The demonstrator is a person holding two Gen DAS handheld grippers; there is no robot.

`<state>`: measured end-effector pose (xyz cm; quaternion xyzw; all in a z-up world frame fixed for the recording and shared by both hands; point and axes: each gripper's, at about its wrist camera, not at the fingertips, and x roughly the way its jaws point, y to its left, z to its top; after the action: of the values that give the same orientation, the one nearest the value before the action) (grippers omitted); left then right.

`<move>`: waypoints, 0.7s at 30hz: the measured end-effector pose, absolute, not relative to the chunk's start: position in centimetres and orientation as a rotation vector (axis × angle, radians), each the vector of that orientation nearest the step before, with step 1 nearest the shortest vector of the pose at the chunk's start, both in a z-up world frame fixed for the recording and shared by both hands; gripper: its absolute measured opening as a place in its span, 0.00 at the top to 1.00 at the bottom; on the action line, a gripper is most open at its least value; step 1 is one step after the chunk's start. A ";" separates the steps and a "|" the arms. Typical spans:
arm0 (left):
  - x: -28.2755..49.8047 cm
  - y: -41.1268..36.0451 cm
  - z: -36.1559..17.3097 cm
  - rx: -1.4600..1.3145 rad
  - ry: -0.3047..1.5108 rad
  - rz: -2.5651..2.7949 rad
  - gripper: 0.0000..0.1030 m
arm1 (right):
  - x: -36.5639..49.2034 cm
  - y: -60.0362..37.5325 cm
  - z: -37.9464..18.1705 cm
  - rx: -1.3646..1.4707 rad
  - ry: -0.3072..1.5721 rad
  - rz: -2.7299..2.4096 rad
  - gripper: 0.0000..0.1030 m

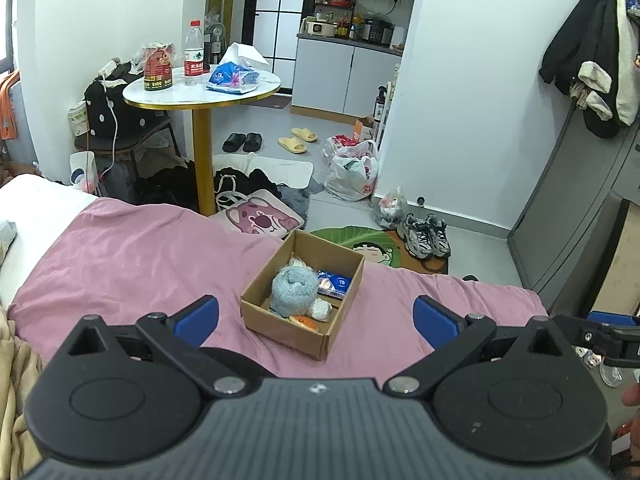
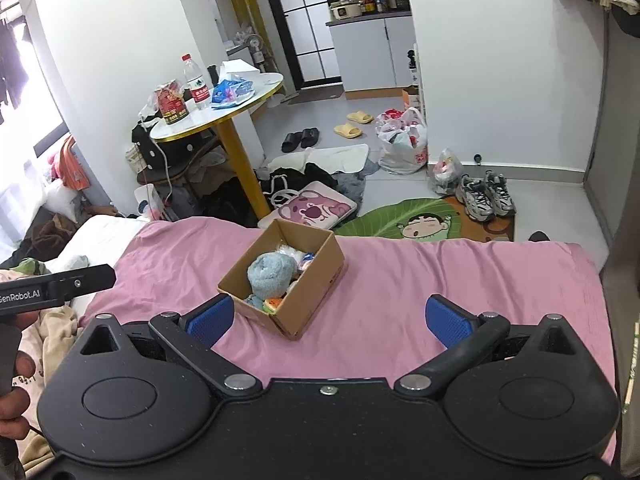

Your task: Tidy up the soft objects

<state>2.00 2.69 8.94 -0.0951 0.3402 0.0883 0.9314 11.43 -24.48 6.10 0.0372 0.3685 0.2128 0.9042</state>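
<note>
While both grippers hang above the pink bed sheet [image 1: 132, 256], an open brown cardboard box [image 1: 298, 330] sits on that sheet at the middle of both views. Inside the box lies a fluffy light-blue plush toy [image 1: 294, 290], filling its centre. Behind the plush, toward the upper right of the box in the left wrist view, rests a small blue packet [image 1: 335, 282]; a white fuzzy piece [image 1: 320, 310] and an orange-and-white soft item [image 1: 305, 322] lie at the box's near side, just beside the plush.

The left gripper [image 1: 316, 318] has its jaws spread wide, nothing between the blue pads, and the box shows in the gap between them. The right gripper [image 2: 332, 318] likewise has its jaws wide and empty, with the box's near corner just left of the gap's centre. Part of the right gripper appears at the right edge of the left wrist view, and the left one at the left edge of the right wrist view.

Beyond the bed, in the upper left of both frames, stands a round white bench with a gold rim [image 1: 256, 94], carrying a clear plastic water bottle with a red cap [image 1: 194, 54] and a red tin [image 1: 158, 68].
</note>
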 end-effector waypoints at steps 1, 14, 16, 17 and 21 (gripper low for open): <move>1.8 2.6 8.9 -0.183 0.697 0.184 0.00 | 11.2 -24.7 6.3 0.079 0.759 0.431 0.00; 0.3 1.9 10.6 -0.133 0.703 0.233 0.00 | 11.1 -25.3 9.1 0.029 0.750 0.415 0.00; 0.5 2.2 10.6 -0.145 0.712 0.235 0.00 | 10.9 -24.8 9.1 0.012 0.762 0.422 0.00; 0.5 2.3 10.7 -0.150 0.714 0.234 0.00 | 10.8 -24.6 9.0 0.005 0.766 0.422 0.00; 0.6 2.1 10.8 -0.143 0.719 0.233 0.00 | 10.9 -24.2 8.6 0.023 0.800 0.429 0.00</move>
<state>0.64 2.09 10.81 -0.0697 0.3508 0.1139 0.9269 10.89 -24.18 8.61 0.0110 0.3864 0.2070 0.8987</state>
